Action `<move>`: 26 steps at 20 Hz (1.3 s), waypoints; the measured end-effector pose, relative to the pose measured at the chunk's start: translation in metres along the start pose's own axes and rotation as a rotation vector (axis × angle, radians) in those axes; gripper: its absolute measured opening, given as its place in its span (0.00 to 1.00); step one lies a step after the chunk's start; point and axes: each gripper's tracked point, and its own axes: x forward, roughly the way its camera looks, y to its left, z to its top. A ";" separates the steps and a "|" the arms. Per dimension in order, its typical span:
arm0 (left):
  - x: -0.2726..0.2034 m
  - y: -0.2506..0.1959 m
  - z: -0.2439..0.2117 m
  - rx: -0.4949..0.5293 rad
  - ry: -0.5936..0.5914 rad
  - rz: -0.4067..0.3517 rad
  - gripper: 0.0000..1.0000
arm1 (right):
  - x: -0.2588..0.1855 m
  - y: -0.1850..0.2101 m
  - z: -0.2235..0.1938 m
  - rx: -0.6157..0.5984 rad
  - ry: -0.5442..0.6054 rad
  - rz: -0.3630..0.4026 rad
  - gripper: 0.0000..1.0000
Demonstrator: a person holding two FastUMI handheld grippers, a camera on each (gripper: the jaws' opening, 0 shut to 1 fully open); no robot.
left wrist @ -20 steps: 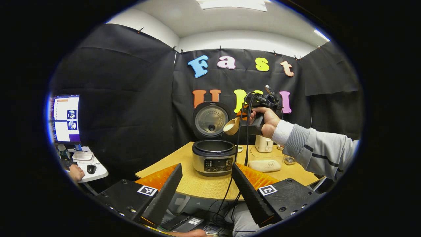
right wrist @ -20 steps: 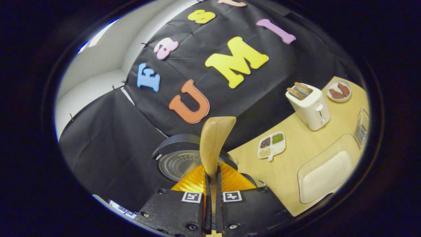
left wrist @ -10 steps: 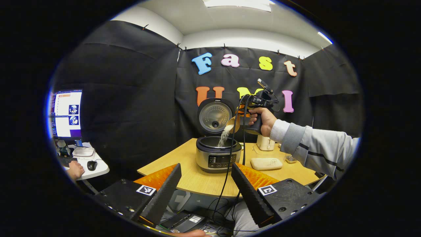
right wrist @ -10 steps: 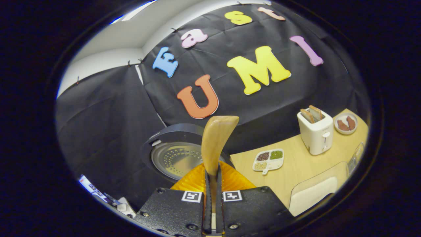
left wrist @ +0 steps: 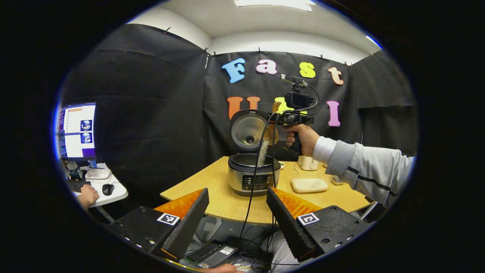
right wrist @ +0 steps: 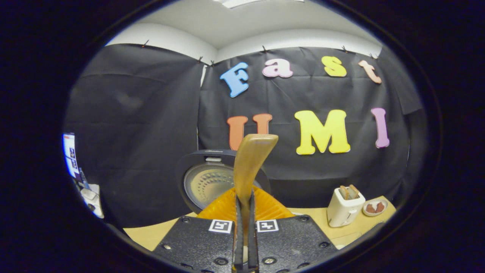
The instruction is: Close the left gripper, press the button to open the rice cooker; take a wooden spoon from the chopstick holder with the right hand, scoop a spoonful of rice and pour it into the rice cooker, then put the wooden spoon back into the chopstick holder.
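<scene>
The rice cooker (left wrist: 254, 173) stands on the wooden table (left wrist: 218, 199) with its lid (left wrist: 248, 131) raised. Above the pot, a person's hand holds my right gripper (left wrist: 282, 123), shut on the handle of the wooden spoon (left wrist: 269, 133). The spoon is tipped and a stream of rice (left wrist: 262, 151) falls from it into the pot. In the right gripper view the spoon (right wrist: 252, 159) rises from between my right gripper's (right wrist: 244, 199) closed fingers, in front of the lid (right wrist: 206, 184). My left gripper (left wrist: 238, 192) hangs open near the table's front edge, holding nothing.
A white toaster (left wrist: 307, 163) and a cream box (left wrist: 308, 185) stand to the right of the cooker. Cables (left wrist: 252, 201) hang from the right gripper across the cooker's front. A toaster (right wrist: 344, 206) and a small plate (right wrist: 375, 207) sit at the table's right. A monitor (left wrist: 75, 131) stands far left.
The right gripper has risen and rolled to tip the spoon over the pot, and rice now pours in. The left gripper has stayed open and drawn back slightly.
</scene>
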 end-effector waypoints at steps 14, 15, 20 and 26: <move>0.000 -0.012 0.003 0.030 0.006 0.010 0.97 | -0.025 -0.037 0.014 -0.097 -0.067 -0.060 0.10; 0.001 -0.017 0.005 0.032 0.001 -0.001 0.98 | -0.027 -0.048 0.016 -0.090 -0.066 -0.072 0.10; 0.004 -0.039 0.013 0.035 -0.015 -0.038 0.97 | -0.044 -0.114 0.032 -0.067 -0.081 -0.140 0.10; 0.011 -0.059 0.016 0.024 -0.009 -0.055 0.98 | -0.068 -0.186 0.035 -0.025 -0.088 -0.209 0.10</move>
